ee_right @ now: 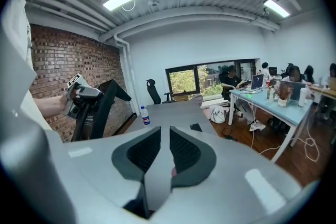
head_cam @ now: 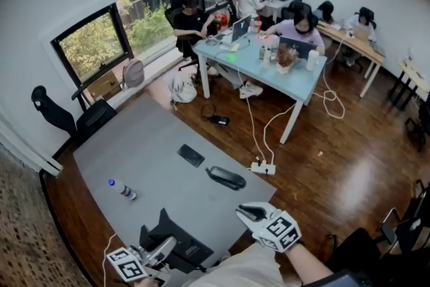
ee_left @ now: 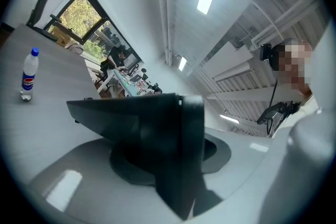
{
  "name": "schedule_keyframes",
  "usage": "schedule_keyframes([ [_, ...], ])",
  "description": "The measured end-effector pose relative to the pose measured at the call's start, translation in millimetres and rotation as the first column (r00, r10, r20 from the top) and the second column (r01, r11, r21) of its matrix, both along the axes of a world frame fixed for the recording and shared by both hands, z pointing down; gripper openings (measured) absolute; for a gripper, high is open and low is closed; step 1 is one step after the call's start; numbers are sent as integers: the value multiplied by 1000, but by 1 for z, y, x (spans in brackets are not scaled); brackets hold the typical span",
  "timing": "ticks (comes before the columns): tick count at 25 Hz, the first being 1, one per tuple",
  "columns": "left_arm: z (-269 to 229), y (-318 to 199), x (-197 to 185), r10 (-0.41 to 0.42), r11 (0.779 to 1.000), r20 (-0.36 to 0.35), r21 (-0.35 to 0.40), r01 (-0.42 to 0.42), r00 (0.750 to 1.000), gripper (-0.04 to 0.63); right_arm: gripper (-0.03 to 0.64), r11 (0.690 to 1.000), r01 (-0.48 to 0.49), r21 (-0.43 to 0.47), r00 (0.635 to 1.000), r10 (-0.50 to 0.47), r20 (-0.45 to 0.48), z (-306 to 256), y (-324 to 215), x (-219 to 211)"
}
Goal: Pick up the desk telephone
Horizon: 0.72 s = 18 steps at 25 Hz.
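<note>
The black desk telephone (head_cam: 180, 243) is lifted at the near edge of the grey table (head_cam: 154, 138), with my left gripper (head_cam: 163, 249) shut on it. In the left gripper view the telephone (ee_left: 136, 118) fills the space between the jaws. The right gripper view shows it (ee_right: 102, 105) tilted in the left gripper (ee_right: 79, 94). A dark oblong handset (head_cam: 226, 177) lies apart on the table. My right gripper (head_cam: 248, 212) hovers over the table's near right corner. Its jaws (ee_right: 169, 152) stand nearly together with nothing between them.
On the table lie a dark smartphone (head_cam: 191, 155) and a small water bottle (head_cam: 123, 191). A black office chair (head_cam: 74, 119) stands at the far left. People work at a blue desk (head_cam: 269, 64) beyond. A power strip with cables (head_cam: 263, 168) lies on the wooden floor.
</note>
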<state>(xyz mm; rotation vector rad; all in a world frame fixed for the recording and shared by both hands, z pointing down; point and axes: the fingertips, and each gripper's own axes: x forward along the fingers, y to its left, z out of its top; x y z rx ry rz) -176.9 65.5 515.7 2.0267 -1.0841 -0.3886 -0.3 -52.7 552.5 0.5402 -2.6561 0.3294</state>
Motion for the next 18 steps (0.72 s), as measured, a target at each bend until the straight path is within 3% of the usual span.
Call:
schedule_keyframes([
  [18, 9, -2, 5, 2, 1000, -8, -22, -2, 1000, 169, 46, 999, -41, 24, 999, 42, -22, 17, -6, 12],
])
